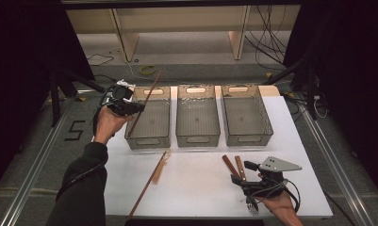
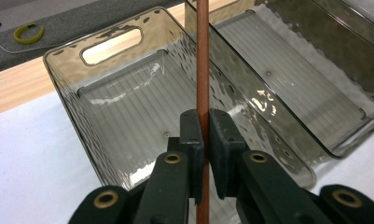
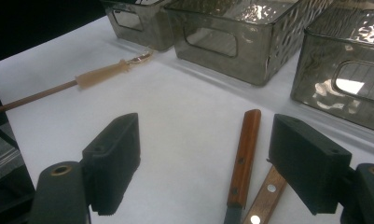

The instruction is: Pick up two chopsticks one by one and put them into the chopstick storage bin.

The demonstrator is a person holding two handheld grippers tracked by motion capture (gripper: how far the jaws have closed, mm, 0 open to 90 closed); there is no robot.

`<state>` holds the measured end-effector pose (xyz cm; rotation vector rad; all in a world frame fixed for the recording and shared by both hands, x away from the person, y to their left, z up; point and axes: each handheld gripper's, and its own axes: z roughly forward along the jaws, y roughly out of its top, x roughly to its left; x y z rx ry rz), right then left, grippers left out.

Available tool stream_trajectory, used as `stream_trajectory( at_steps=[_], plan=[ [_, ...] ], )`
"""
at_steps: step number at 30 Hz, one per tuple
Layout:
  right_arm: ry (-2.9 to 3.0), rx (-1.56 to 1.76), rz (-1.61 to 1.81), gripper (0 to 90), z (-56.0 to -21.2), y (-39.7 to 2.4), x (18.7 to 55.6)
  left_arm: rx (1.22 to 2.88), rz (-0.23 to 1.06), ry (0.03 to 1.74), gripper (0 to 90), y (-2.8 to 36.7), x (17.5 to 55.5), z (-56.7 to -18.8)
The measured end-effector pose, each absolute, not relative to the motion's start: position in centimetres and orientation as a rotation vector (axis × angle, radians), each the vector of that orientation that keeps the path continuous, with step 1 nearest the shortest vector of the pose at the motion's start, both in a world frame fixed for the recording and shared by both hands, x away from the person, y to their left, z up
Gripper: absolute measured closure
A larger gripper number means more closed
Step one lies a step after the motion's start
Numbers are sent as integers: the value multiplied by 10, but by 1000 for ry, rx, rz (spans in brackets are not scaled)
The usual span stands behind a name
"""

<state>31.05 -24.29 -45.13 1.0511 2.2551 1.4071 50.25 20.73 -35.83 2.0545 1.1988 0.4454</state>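
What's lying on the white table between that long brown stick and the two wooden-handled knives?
Nothing: in the high view the white table is bare between the stick and the knives.

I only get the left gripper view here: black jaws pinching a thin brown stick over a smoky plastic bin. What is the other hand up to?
Observer: The right gripper has its jaws wide open, low over the white table, holding nothing.
Operator: Is anything lying near it?
Observer: Yes, two wooden-handled utensils lie side by side, between its open jaws as the right gripper view shows them.
Operator: How many bins are there in all?
Observer: Three bins in a row; the left gripper holds your stick slanted over the leftmost one.
Operator: Any more sticks around?
Observer: One more long stick lies on the table in front of the bins, with a pale strip beside it.
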Motion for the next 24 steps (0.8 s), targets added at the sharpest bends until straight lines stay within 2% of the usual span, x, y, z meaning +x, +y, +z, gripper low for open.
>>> stream_trajectory(
  at_steps=[24],
  plan=[
    [2265, 1049, 1412, 256, -452, -242, 310, 2050, 455, 1250, 836, 205, 519, -395]
  ],
)
